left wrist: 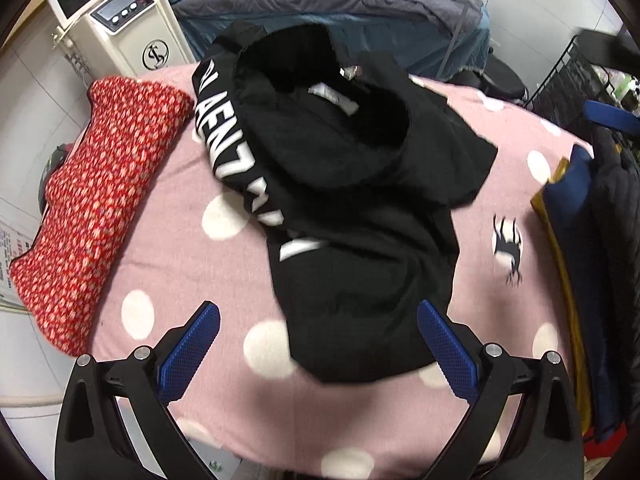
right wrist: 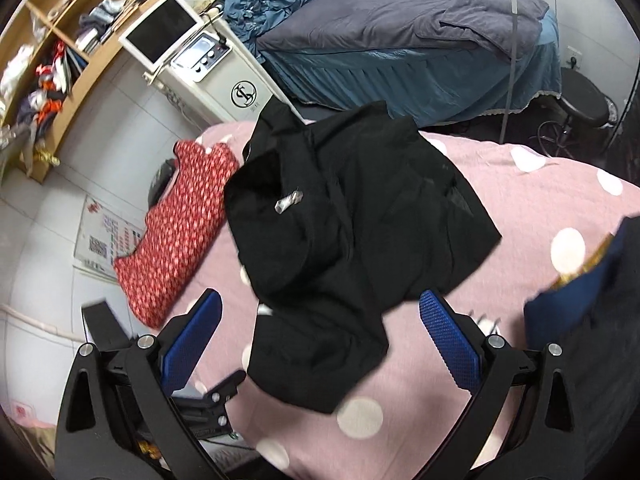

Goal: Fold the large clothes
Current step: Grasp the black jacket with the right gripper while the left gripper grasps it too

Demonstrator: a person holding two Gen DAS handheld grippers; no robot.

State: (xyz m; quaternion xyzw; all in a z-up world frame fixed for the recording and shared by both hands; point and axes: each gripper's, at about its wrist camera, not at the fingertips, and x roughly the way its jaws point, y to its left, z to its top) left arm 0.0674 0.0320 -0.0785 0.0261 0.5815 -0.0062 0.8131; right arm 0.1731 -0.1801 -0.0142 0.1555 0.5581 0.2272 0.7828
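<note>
Black garment (left wrist: 352, 208) crumpled btwn, ahead of both jaws; jaws wide apart, holding nothing.

Both your cameras look down, close, over the pink spotted worktop (left wrist: 168, 240); both see the black top (left wrist: 360, 208).

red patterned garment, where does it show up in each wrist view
Left wrist: the red patterned garment lies at far left, on the pink dotted cover's edge.
Right wrist: the garment is left of centre, smaller.
Shared landmark: the black hoodie just right of it.
</note>
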